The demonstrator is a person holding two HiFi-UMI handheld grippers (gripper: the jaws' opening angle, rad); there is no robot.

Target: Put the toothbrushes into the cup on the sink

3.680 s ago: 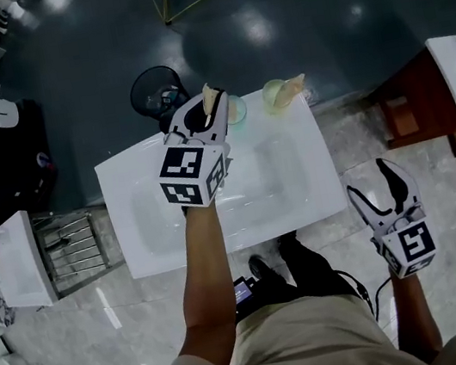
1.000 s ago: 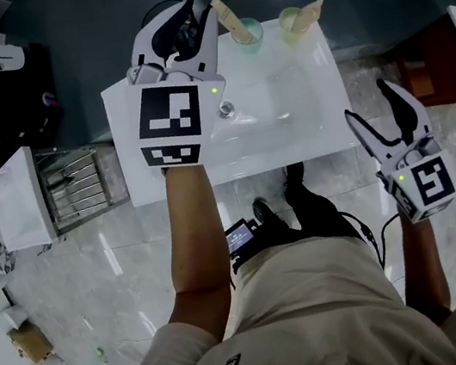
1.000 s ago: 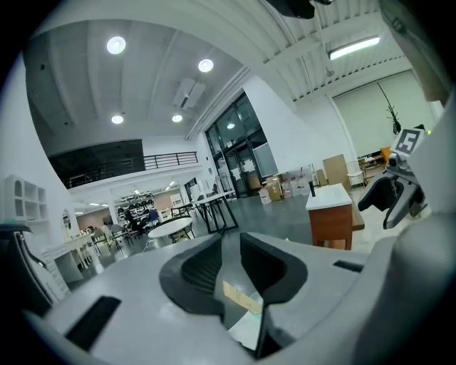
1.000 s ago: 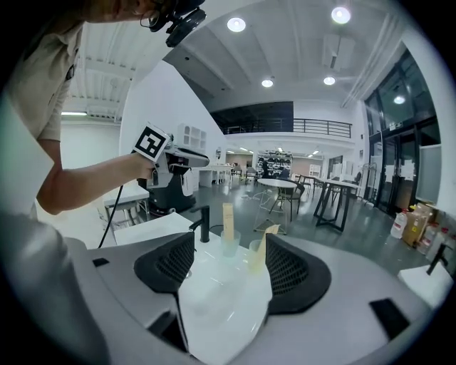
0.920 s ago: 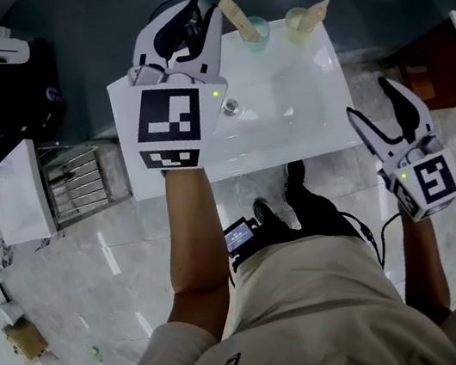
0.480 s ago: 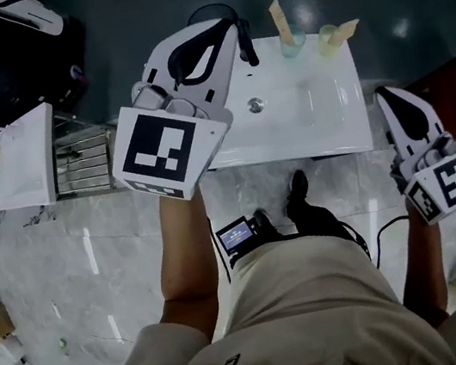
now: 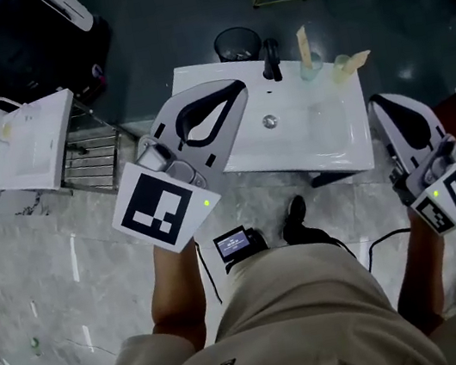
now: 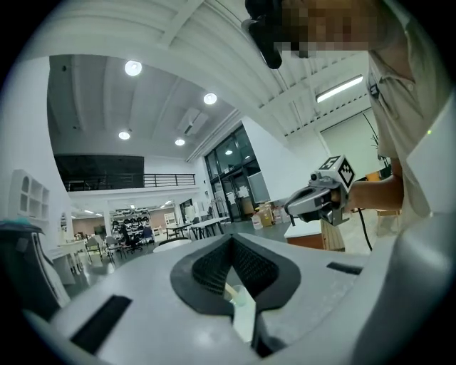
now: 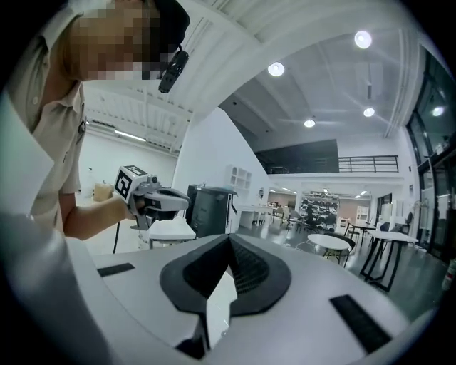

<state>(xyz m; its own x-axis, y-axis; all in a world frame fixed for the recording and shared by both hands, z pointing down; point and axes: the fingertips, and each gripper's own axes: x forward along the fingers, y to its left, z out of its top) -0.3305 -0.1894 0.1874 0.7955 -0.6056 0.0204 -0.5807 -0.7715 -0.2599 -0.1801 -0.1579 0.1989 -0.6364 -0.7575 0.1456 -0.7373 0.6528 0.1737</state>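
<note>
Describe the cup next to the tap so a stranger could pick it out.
Find the white sink in the middle of the head view, then the black tap at its far edge. Of the two cups right of it, take the bluish cup nearer the tap, its toothbrush almost upright; the one in the yellowish cup leans right.

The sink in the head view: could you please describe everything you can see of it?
The sink is a white, glossy rectangular top with a shallow basin and a round metal drain. A dark faucet stands at its far edge; beside it sit a clear cup and a yellowish cup, each holding a toothbrush. The left gripper covers its near left corner in this view.
</note>
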